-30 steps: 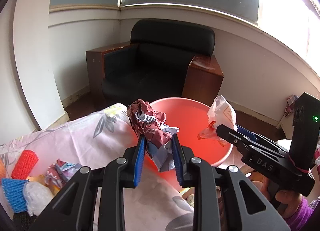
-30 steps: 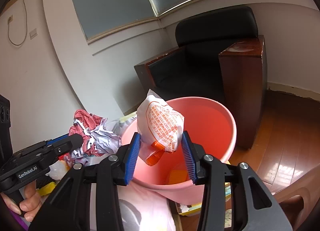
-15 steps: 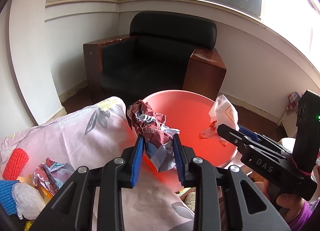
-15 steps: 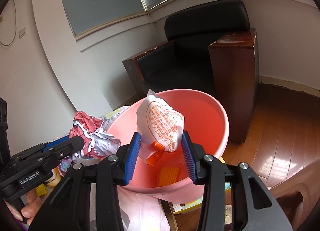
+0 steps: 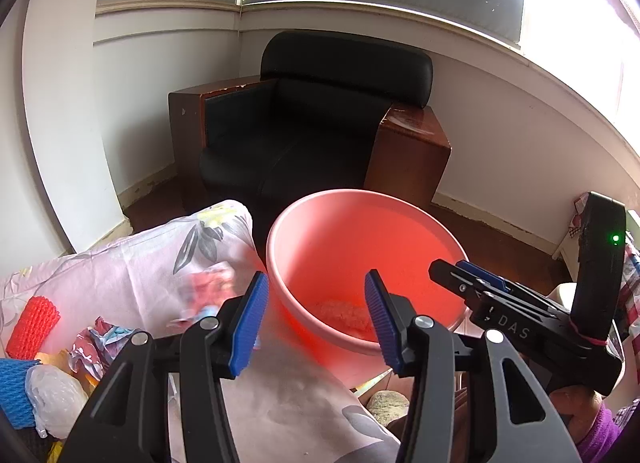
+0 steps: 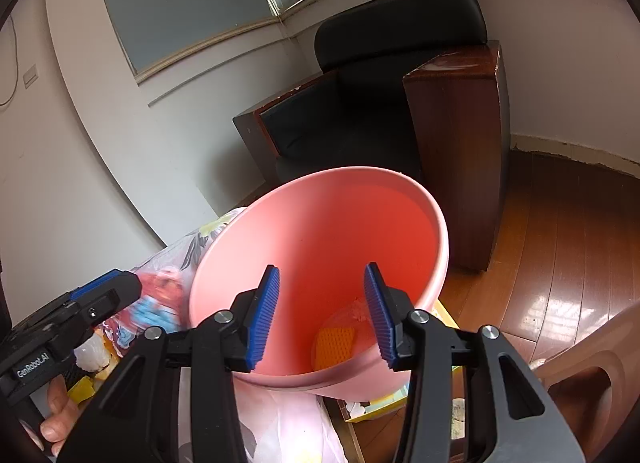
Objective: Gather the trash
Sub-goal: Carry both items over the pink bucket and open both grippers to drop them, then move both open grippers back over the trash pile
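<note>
A pink plastic basin (image 5: 400, 207) stands at the edge of the cloth-covered table; it also shows in the right wrist view (image 6: 440, 235). My left gripper (image 5: 314, 321) is open and empty at the basin's near rim. A blurred red and white crumpled paper (image 5: 208, 287) is on the cloth side, left of the basin; it shows blurred in the right wrist view (image 6: 156, 299). My right gripper (image 6: 320, 313) is open and empty over the basin. A pale wrapper (image 5: 344, 309) and an orange mesh piece (image 6: 334, 345) lie in the basin's bottom.
Floral cloth (image 5: 152, 255) covers the table. Left on it lie a red foam net (image 5: 32, 323), a blue foam net (image 5: 14, 391), a clear plastic bag (image 5: 56, 395) and crumpled paper (image 5: 100, 347). A black armchair (image 5: 320, 131) stands behind the basin. Wooden floor (image 6: 560, 243) lies at right.
Both grippers opened. The crumpled red paper left my left gripper and is blurred left of the basin. The orange-printed wrapper left my right gripper and lies in the basin.
</note>
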